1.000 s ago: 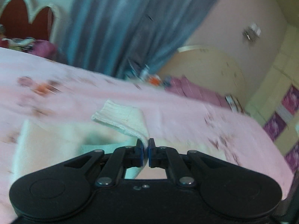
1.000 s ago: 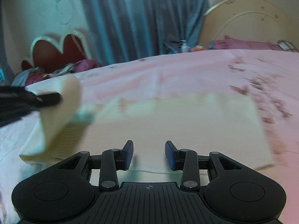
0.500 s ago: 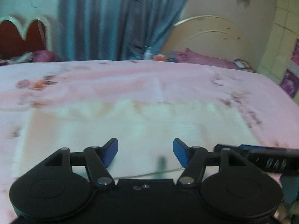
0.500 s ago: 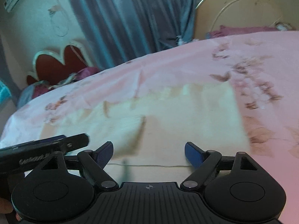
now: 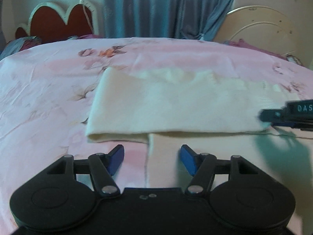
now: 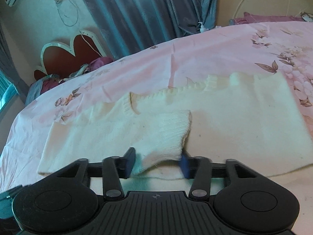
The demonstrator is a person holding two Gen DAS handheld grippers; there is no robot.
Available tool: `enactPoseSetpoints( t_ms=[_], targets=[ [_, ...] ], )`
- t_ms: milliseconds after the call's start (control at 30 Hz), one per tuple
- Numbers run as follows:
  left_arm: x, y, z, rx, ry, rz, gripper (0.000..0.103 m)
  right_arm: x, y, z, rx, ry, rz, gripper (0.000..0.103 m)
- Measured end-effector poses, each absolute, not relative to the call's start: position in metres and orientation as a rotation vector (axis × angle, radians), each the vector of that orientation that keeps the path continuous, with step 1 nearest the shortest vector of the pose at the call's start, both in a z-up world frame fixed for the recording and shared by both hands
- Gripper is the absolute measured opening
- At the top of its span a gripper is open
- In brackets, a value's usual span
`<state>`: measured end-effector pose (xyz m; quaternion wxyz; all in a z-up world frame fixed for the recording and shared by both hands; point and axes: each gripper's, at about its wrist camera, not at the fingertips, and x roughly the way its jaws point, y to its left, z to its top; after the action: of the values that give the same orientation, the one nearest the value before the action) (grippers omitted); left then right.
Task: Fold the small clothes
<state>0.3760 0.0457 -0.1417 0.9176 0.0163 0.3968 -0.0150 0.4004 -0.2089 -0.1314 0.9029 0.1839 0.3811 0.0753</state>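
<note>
A cream knit sweater (image 6: 234, 121) lies flat on the pink floral bed sheet (image 6: 195, 54). One sleeve is folded across its body, and the ribbed cuff (image 6: 168, 133) reaches toward me. My right gripper (image 6: 157, 164) has its jaws closing around that cuff; the cuff is between them and a thin gap still shows by the left pad. In the left wrist view the sweater (image 5: 176, 105) shows a folded layer. My left gripper (image 5: 152, 160) hangs open over the sweater's near left edge with nothing in it. The right gripper (image 5: 273, 115) enters from the right edge.
The bed sheet (image 5: 49, 98) spreads wide to the left of the sweater. A red scalloped headboard (image 5: 58, 21) with bedding stands at the back left. Blue curtains (image 5: 166, 7) hang behind the bed, and a cream round headboard (image 5: 260, 27) with a purple pillow is at the back right.
My left gripper let go of the sleeve cuff, opened and dropped toward the sweater's near edge. The sleeve now lies across the body. My right gripper widened, then came down around the cuff.
</note>
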Motion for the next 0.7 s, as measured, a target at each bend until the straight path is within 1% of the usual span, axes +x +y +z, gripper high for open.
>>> enactPoseSetpoints(
  t_ms=[100,200,300,400,433,467,500,567,600,633,667,700],
  targets=[
    [0.377,0.050,-0.146,0.034,0.815,0.002,0.066,0.400,-0.204,-0.124,0.336,0.771,0.181,0.002],
    [0.378,0.052,-0.148,0.034,0.804,0.024,0.067,0.392,-0.211,-0.103,0.298,0.691,0.164,0.002],
    [0.379,0.054,-0.148,0.030,0.797,0.035,0.068,0.383,-0.228,-0.088,0.250,0.628,0.110,0.002],
    [0.380,0.055,-0.149,0.024,0.790,0.039,0.068,0.377,-0.255,-0.086,0.254,0.625,0.056,0.002],
    [0.381,0.056,-0.149,0.018,0.785,0.044,0.065,0.375,-0.263,-0.088,0.257,0.634,0.039,0.002],
    [0.380,0.057,-0.149,0.009,0.778,0.048,0.059,0.372,-0.271,-0.092,0.263,0.645,0.018,0.002],
    [0.378,0.058,-0.148,0.001,0.768,0.049,0.055,0.371,-0.277,-0.096,0.272,0.655,0.002,0.002],
    [0.377,0.057,-0.146,-0.005,0.749,0.024,0.036,0.367,-0.292,-0.104,0.311,0.680,-0.026,0.002],
    [0.376,0.056,-0.146,-0.002,0.739,0.016,0.031,0.366,-0.298,-0.109,0.328,0.691,-0.038,0.002],
    [0.375,0.054,-0.145,0.001,0.731,0.004,0.021,0.365,-0.302,-0.112,0.335,0.700,-0.047,0.002],
    [0.373,0.052,-0.144,0.001,0.724,-0.004,0.014,0.366,-0.305,-0.113,0.337,0.705,-0.055,0.002],
    [0.373,0.050,-0.142,0.000,0.713,-0.001,0.013,0.365,-0.308,-0.115,0.338,0.708,-0.061,0.002]
  ],
)
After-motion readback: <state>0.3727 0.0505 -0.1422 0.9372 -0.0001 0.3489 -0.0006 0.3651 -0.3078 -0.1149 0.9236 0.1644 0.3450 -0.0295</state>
